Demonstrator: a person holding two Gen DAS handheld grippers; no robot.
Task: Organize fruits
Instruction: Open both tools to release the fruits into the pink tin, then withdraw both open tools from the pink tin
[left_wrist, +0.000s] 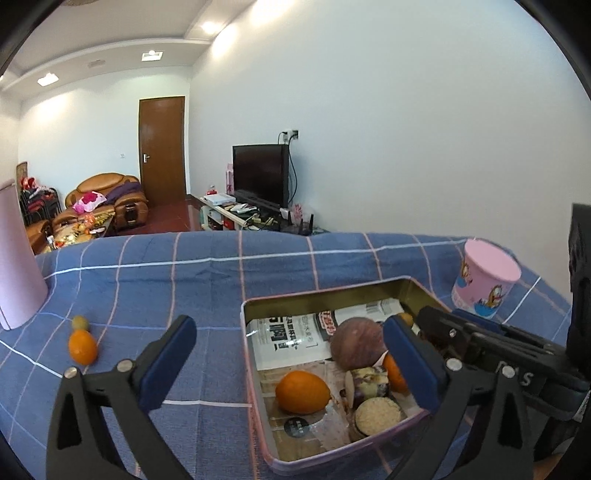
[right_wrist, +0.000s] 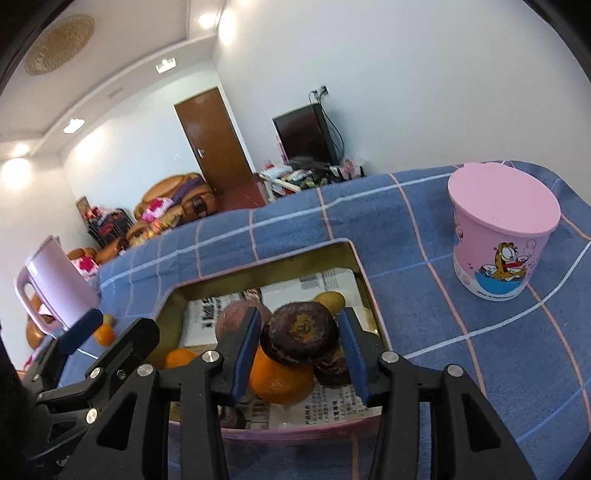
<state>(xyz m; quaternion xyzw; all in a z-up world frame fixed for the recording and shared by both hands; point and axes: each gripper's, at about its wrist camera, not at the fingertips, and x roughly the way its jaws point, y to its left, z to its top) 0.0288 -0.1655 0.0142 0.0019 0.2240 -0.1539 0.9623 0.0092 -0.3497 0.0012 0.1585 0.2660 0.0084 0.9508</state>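
Left gripper (left_wrist: 291, 363): jaws spread wide, holding nothing, over the tin's near-left corner.
Right gripper (right_wrist: 301, 356): narrow around a dark fruit (right_wrist: 300, 339); contact unclear.
Tin (left_wrist: 258, 402): several fruits inside, partly hidden.
Cloth (left_wrist: 207, 291): two small fruits (left_wrist: 82, 339) outside the tin.

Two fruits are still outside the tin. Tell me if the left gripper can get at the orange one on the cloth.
Probably yes. The left gripper stands open and empty, and the orange fruit lies on bare tablecloth off to its side; only the small green fruit sits close behind.

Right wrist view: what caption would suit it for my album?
Tool poised open around a dark fruit atop an orange in the tin.
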